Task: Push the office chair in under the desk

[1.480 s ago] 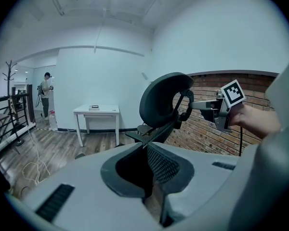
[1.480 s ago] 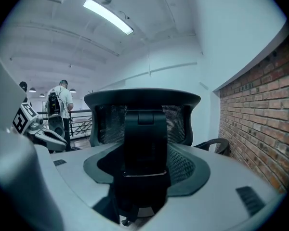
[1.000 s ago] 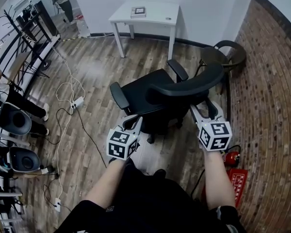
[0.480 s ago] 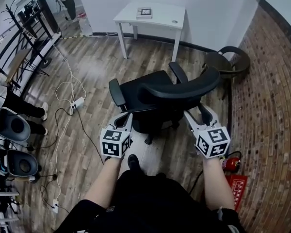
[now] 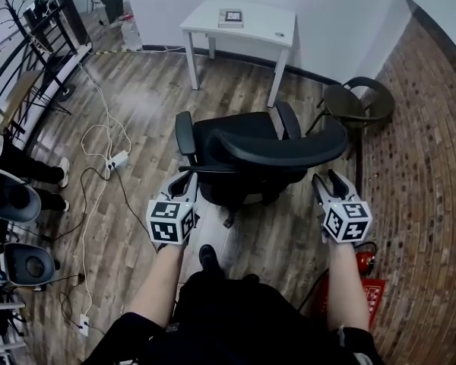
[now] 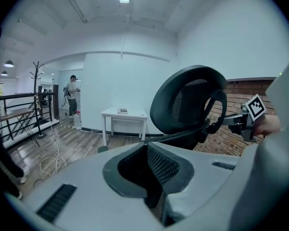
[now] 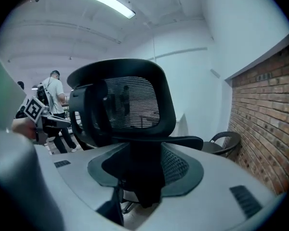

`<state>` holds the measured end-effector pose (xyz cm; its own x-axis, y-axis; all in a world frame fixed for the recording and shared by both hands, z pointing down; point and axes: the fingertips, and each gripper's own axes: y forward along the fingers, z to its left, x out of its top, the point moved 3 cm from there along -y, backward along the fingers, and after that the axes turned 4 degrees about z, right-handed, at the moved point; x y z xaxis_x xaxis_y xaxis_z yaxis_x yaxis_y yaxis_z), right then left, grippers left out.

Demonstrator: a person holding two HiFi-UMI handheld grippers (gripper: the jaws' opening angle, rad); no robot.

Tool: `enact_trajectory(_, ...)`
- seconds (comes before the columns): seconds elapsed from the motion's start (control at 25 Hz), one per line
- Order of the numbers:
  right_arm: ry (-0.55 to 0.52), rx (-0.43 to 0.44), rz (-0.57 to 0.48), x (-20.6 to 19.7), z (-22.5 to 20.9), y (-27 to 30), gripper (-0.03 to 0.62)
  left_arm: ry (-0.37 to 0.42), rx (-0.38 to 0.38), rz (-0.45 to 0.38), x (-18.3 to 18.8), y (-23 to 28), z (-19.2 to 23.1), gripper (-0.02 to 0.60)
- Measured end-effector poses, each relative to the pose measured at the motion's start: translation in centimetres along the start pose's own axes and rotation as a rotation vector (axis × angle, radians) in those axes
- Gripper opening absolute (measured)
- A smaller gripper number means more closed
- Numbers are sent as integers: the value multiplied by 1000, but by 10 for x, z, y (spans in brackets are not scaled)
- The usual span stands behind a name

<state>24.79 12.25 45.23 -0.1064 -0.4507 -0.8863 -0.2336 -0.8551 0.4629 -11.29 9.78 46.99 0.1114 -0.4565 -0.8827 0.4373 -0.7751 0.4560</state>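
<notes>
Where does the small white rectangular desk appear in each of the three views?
Head view: the small white rectangular desk is at top centre, against the wall.
Left gripper view: left of centre, in the distance.
Right gripper view: not visible.
Shared landmark: the black mesh office chair backrest shows in all three.

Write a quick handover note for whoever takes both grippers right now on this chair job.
Left gripper: jaws together, empty, at the left end of the backrest of the office chair; contact unclear.
Right gripper: jaws closing at the backrest's right end, a dark part of the chair between them; no firm press visible.
Desk: ahead, apart from the chair; seat faces it.
Done: both grippers at the backrest.
Left: push the chair forward until its seat is under the desk.
</notes>
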Motion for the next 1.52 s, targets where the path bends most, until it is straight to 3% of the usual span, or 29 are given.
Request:
enact_trajectory(0.16,72,-45,46,0,-7,29,196,7,0,-5,5,3,23,12)
enact_trajectory(0.28,129,-13,51,-5,-8,41,213,-8,8,-20,7,8,38,12)
enact_trajectory(0.44,121,10,48,-2,0,45,216,-15,26,-29,13,15,52,12)
enact_trajectory(0.64,92,-25,66,5,7,62,198,-35,29,-36,22,32,74,12)
enact_trajectory(1.04,80,-74,97,26,4,101,153,-21,-86,45,29,80,88,14)
enact_trajectory(1.2,90,-74,93,35,-11,117,155,-18,-85,54,41,99,90,13)
enact_trajectory(1.36,110,-18,77,49,-36,137,149,-34,-80,41,56,121,87,13)
enact_trajectory(1.52,144,26,64,54,-77,157,83,-70,-31,45,64,148,81,14)
